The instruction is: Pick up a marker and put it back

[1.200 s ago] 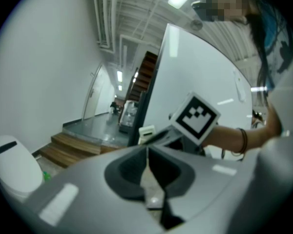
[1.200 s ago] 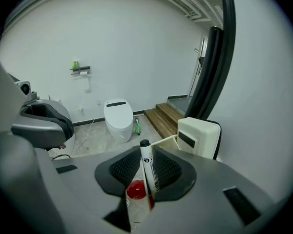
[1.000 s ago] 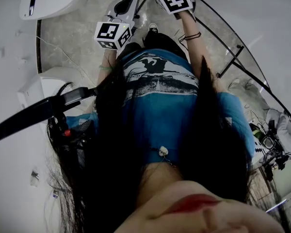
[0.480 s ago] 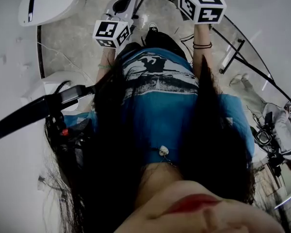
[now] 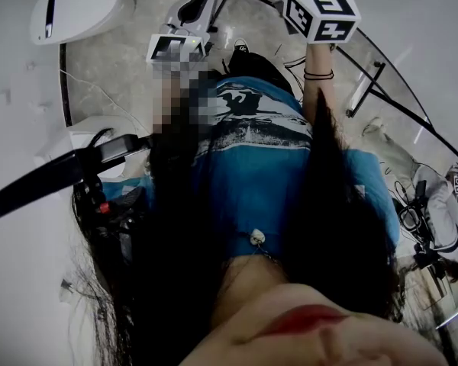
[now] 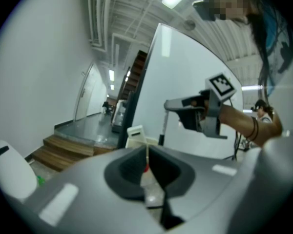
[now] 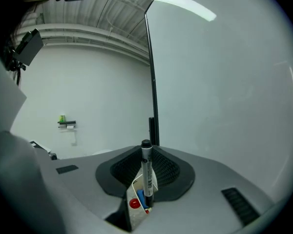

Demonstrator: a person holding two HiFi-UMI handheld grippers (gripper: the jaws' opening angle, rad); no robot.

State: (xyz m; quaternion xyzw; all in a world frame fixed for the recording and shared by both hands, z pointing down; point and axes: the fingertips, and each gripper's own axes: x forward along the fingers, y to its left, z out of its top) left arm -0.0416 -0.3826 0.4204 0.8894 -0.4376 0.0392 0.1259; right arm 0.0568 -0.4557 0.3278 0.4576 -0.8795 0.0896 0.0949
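Black-capped marker (image 7: 146,172) sits pinched in my right gripper (image 7: 147,155), its long axis running out along the jaws with the cap foremost. Behind its lower end I see a white holder (image 7: 133,199) with red and blue bits, close by. I judge the return lies there. A dark post (image 7: 153,106) rises beyond. My left gripper (image 6: 147,152) is pressed together on nothing, well apart.

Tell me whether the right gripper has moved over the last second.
Yes. In the head view the right gripper has shifted toward the picture's right and slightly down, away from the black shoe, which has stayed put.
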